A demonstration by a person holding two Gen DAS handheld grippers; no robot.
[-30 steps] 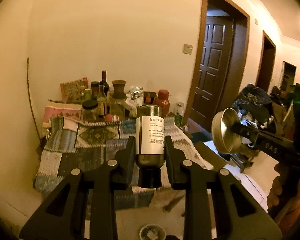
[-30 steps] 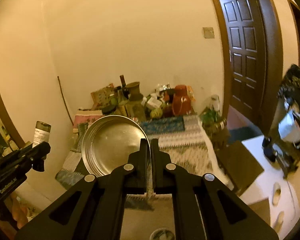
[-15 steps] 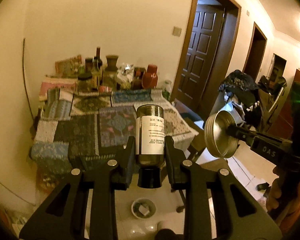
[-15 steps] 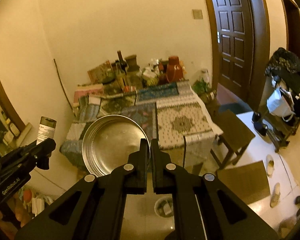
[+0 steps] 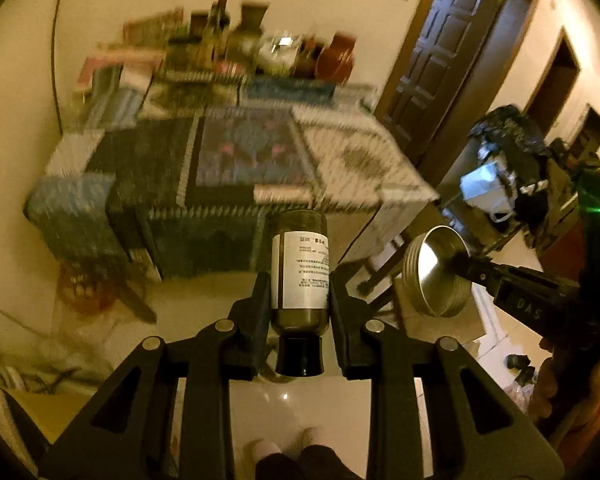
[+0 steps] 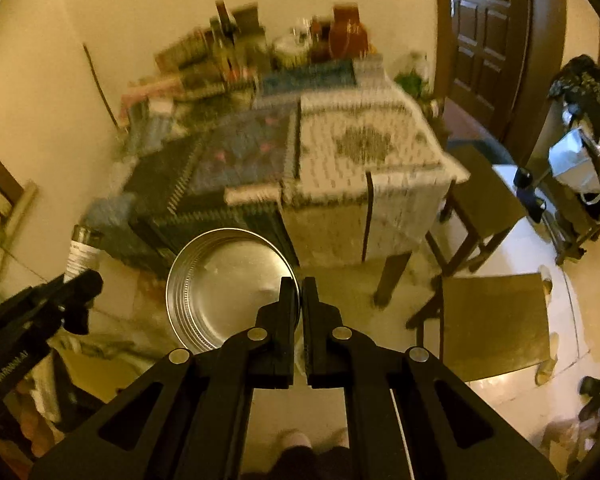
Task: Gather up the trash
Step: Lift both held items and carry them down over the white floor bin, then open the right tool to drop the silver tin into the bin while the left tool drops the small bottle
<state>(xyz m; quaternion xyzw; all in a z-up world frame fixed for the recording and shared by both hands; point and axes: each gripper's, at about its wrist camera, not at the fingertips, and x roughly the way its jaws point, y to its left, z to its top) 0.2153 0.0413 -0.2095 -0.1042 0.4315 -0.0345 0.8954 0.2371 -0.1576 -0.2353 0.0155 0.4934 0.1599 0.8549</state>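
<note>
- Glass, dark and smooth: in the left wrist view a cylindrical bottle (image 5: 300, 276) with a white paper label and black cap sits clamped between the matte black fingers of the left tool (image 5: 299, 292), cap toward the camera, base pointing away.
- Beyond it stands a worktop (image 5: 352, 152) draped in woven patchwork cloth, blurred, with jars and bottles crowded along its far edge by the wall.
- To the right, a round shiny metal tin lid (image 5: 438, 272) with a ribbed rim hangs from the right tool's tips, apart from the bottle.
- Pale glossy floor tiles (image 5: 292, 400) lie below.
- In the right wrist view the right tool (image 6: 301, 300) is closed, pinching the rim of the tin lid (image 6: 228, 284); the shallow dish spreads left of the fingers, hollow side facing the camera.
- At the left edge, the left tool (image 6: 80, 292) carries the labelled bottle (image 6: 82, 254).
- A wooden stool (image 6: 496, 320) stands on the floor to the right.
</note>
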